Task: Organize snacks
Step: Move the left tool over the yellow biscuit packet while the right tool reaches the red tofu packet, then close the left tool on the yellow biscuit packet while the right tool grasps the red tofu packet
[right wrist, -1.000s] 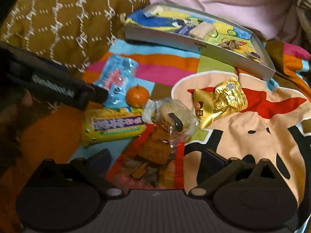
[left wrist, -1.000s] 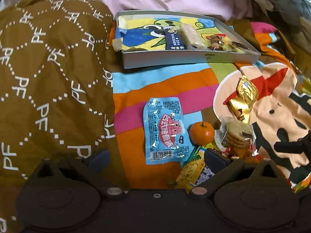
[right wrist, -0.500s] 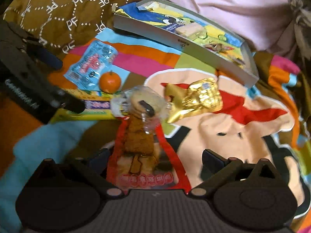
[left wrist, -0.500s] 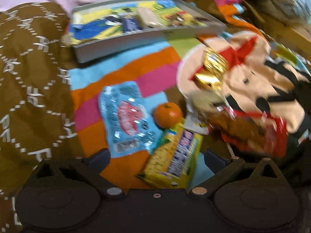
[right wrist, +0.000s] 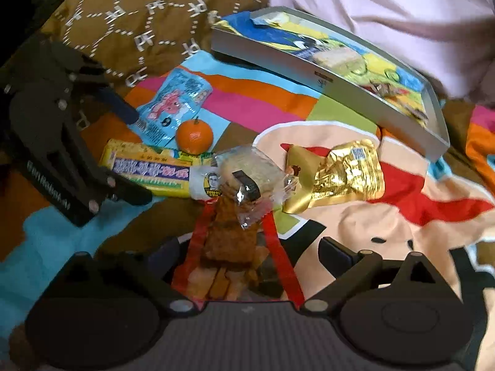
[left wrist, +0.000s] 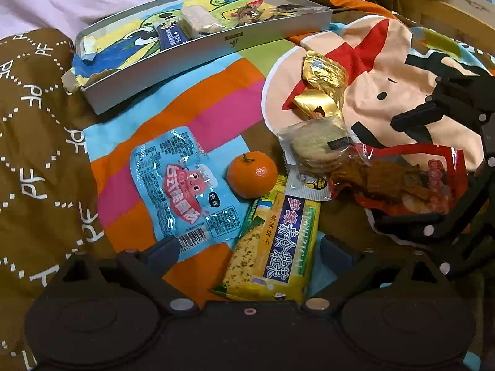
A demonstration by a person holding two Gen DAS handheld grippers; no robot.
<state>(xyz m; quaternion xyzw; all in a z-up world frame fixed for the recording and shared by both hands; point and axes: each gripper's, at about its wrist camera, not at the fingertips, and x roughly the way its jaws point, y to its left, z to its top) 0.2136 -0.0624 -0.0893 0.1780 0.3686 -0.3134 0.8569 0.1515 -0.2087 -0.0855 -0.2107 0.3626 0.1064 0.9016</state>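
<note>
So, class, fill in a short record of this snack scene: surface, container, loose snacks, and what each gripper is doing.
surface: colourful cartoon blanket
container: grey tray, a few snacks already inside
loose snacks: blue packet, tangerine, yellow cracker pack, clear biscuit pack, gold packet, red packet
left gripper: open, jaws just closing slightly, yellow cracker pack between them, not pressed
right gripper: open, jaws just closing slightly, over red packet

Dim indoor light, fisheye-bent edges, right wrist view softly blurred.
</note>
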